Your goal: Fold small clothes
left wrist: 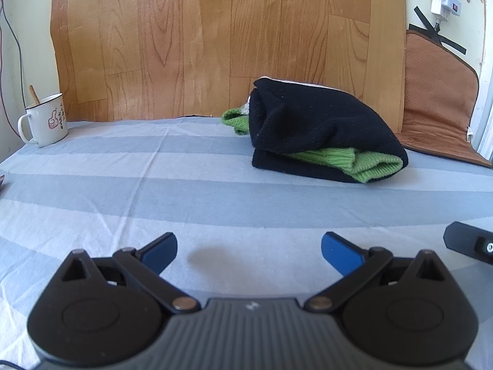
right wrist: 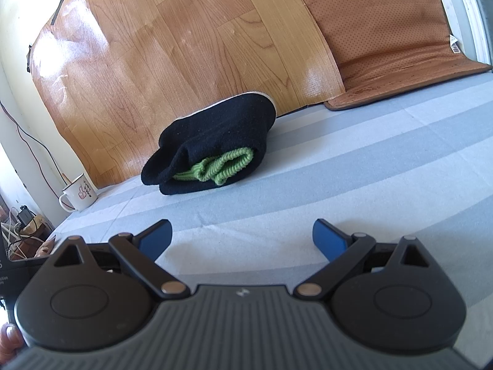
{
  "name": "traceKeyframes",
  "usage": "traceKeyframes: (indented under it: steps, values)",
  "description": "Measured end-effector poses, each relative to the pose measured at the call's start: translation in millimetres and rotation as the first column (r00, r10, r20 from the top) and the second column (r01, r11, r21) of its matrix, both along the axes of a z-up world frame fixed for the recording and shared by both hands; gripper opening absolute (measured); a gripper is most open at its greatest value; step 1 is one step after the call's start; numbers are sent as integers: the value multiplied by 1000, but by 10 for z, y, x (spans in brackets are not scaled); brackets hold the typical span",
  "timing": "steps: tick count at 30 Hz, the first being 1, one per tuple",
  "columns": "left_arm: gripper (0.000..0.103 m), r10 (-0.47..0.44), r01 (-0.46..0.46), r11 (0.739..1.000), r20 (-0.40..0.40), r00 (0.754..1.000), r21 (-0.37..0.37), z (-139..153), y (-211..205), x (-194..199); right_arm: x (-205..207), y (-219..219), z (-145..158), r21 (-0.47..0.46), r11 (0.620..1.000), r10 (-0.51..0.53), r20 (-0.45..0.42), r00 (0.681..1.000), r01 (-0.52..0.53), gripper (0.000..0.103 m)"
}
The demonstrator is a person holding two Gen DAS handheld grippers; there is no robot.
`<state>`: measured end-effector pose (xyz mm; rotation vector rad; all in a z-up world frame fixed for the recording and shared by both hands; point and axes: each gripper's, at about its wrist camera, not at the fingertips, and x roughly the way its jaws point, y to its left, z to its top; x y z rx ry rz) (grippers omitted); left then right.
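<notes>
Folded black-and-green knit garment bundle [left wrist: 323, 132] rests at 1 o'clock; left gripper [left wrist: 249, 251] & right gripper [right wrist: 242, 239] released, empty — folding appears done.

The white enamel mug [left wrist: 46, 120] carries a red thumbs-up drawing. Beside it run small dark characters, too tiny to read.

My bed [left wrist: 123, 191] has a sheet with light and darker blue-gray stripes. A folded black cloth [left wrist: 311, 123] lies on it near the back, with a green knit piece [left wrist: 366, 162] tucked inside. A white mug [left wrist: 46, 120] stands at the far left edge. A brown mat [left wrist: 437, 135] rests on the far right corner.
</notes>
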<state>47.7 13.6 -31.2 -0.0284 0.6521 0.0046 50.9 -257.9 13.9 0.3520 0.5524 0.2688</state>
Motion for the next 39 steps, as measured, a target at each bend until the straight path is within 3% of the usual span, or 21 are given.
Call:
traceKeyframes:
  steps: [13,20,26,39]
  values:
    - [103,39,-39,999,90,995,-1,80,72,-87,8,3,10,1,1000,-1,0,1000,1,99]
    - [103,18,-20,999,77,997,28,98,75,-67,8,2,8,1,1000,-1,0,1000,1,99]
    - [103,5,-8,1000,112,994,24,117,79,-115,15,6,19,2,1000,-1,-3,1000,1,99]
    - [103,17,-19,999,57,998,31,72,91,-49,10,2,14,3,1000,-2,-3,1000,2,99]
